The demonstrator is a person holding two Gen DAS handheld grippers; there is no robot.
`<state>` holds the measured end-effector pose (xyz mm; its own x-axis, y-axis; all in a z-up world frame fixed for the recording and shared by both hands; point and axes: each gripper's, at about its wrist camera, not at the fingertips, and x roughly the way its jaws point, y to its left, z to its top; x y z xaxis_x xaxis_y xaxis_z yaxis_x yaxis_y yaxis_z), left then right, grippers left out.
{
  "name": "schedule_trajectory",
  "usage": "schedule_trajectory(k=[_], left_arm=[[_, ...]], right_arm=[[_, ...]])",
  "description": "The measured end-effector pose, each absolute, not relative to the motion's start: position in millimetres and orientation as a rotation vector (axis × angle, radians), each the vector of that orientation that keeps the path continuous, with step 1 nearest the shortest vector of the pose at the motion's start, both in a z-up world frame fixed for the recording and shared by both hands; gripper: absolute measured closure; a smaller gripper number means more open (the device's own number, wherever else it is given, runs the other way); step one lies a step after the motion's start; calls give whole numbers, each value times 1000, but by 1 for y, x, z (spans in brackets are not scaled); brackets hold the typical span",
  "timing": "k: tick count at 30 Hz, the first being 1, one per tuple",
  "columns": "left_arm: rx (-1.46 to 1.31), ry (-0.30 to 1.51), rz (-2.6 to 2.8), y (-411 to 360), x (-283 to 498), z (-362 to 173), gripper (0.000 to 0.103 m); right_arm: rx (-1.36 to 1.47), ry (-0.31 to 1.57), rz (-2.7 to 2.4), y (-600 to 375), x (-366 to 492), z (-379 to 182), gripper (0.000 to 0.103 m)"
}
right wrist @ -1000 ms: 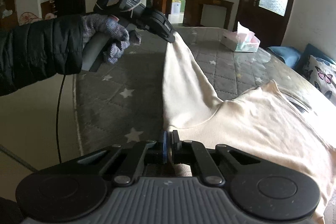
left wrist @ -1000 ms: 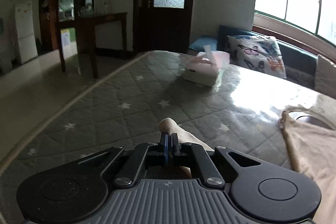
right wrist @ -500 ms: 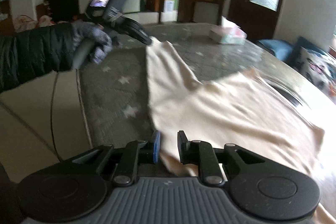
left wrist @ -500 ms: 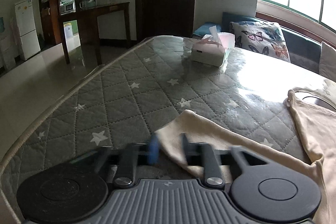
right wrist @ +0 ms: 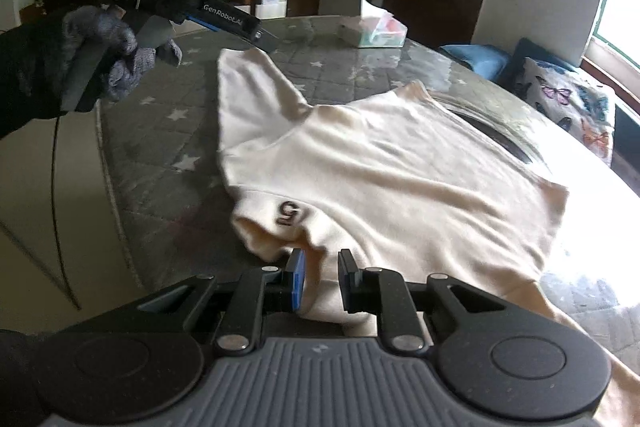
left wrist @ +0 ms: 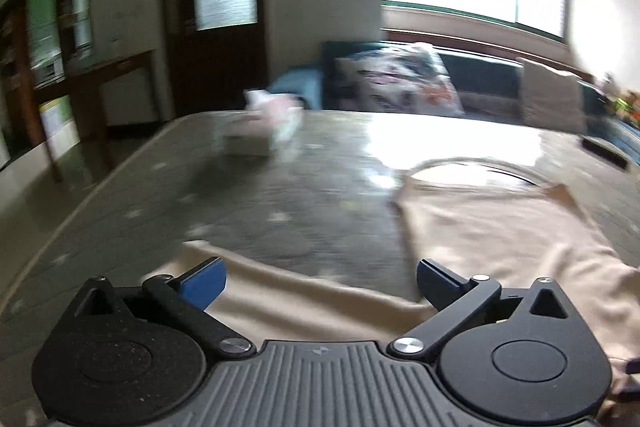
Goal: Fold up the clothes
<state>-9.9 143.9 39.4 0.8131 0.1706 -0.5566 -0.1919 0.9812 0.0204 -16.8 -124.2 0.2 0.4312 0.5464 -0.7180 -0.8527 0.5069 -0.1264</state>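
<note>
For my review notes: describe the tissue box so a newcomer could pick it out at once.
Start at the grey quilted star-patterned table cover that the cream shirt lies on. Look to its far end, toward the dark door. The tissue box sits there alone, apart from the shirt, a white tissue sticking up from its top.
</note>
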Motion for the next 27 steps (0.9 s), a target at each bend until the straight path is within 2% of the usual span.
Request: schedule_trajectory(k=[6, 8, 10, 16, 27], left_arm=[[4, 618, 130, 102, 19, 23, 0], [54, 625, 141, 90, 28, 15, 0], [109, 633, 159, 82, 33, 7, 0], [162, 669, 203, 80, 40, -14, 0], [141, 671, 207, 89, 40, -15, 0]], right_arm=[[-545, 703, 906, -129, -19, -9, 88], [-543, 703, 895, -132, -19, -9, 98], [-537, 695, 892, -135, -22, -6, 100], [-549, 670, 888, -148, -35, 5, 101], [-561, 728, 922, -162, -40, 4, 100]])
